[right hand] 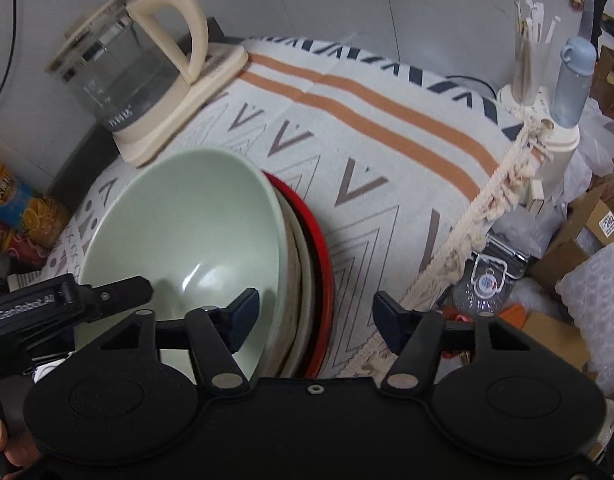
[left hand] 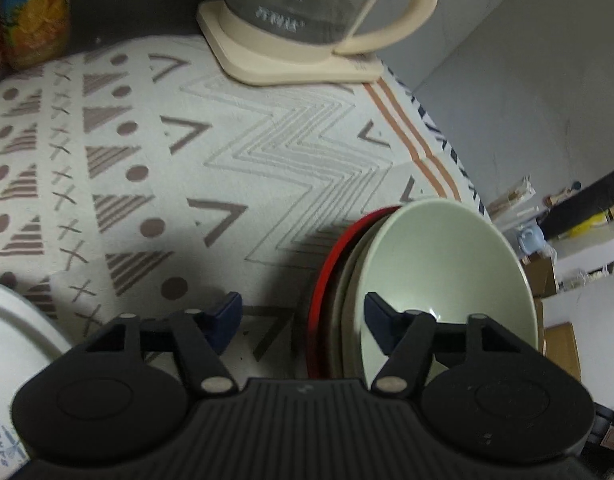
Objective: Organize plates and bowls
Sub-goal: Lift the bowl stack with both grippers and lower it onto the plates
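A pale green bowl (left hand: pixel 447 264) sits on a beige plate (left hand: pixel 349 280), which sits on a red plate (left hand: pixel 327 264), all on the patterned cloth. My left gripper (left hand: pixel 303 320) is open astride the stack's left rim, one finger inside the bowl and the other over the cloth, with the pads clear of the rim. In the right wrist view the same green bowl (right hand: pixel 187 220), beige plate (right hand: pixel 297 248) and red plate (right hand: pixel 319 248) show. My right gripper (right hand: pixel 315 320) is open astride the opposite rim, also not pressing. A white dish (left hand: pixel 11 340) printed "BAKERY" lies at lower left.
A glass kettle (left hand: pixel 299 4) stands on its cream base at the back of the cloth (left hand: pixel 227 160). Snack packets (left hand: pixel 35 16) stand at the far left. The fringed cloth edge (right hand: pixel 487 216) drops off beside a blue bottle (right hand: pixel 573 80), a utensil holder and cardboard boxes (right hand: pixel 599 220).
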Tool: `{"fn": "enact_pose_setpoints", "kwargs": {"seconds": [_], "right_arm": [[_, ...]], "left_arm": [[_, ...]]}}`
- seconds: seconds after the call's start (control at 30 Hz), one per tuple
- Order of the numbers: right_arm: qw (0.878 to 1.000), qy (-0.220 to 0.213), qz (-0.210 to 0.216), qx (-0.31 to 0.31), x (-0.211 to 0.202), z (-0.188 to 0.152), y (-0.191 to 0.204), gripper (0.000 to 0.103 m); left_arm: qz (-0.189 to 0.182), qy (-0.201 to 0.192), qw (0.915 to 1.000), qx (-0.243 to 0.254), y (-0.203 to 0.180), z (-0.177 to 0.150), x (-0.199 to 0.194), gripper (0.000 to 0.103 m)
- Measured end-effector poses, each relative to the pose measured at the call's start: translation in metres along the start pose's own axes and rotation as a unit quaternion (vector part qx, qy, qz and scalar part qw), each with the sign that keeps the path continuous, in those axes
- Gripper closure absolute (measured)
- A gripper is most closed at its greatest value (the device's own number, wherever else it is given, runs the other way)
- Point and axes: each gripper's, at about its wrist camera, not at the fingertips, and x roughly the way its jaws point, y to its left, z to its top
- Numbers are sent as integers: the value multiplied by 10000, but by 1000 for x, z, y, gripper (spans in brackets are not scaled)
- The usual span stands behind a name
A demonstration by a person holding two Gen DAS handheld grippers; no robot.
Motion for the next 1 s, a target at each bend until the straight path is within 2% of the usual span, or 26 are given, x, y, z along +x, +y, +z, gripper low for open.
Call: {"fn": "enact_pose_setpoints", "kwargs": {"seconds": [0.03, 0.13, 0.23, 0.47, 0.77, 1.0], "right_arm": [[10000, 53, -7, -4, 1, 0, 1, 50], [9997, 211, 133, 20, 4, -1, 1, 68], [9998, 151, 27, -150, 0, -2, 6, 71], [9996, -19, 172, -231, -8, 3, 13, 75], [9972, 7, 427, -607, -15, 2, 40, 74], [9900, -46, 803, -1160, -30, -2, 72, 74]], "left_arm": [[-32, 78, 10000, -24, 1, 0, 3, 51], [-304, 332, 9989, -146, 4, 0, 11, 74], [-239, 386, 9990, 5, 0, 1, 9, 75], [-203, 246, 9995, -37, 7, -3, -5, 75], [-50, -164, 9988, -457, 26, -10, -47, 75], [190, -639, 9941, -852, 43, -23, -90, 75]]}}
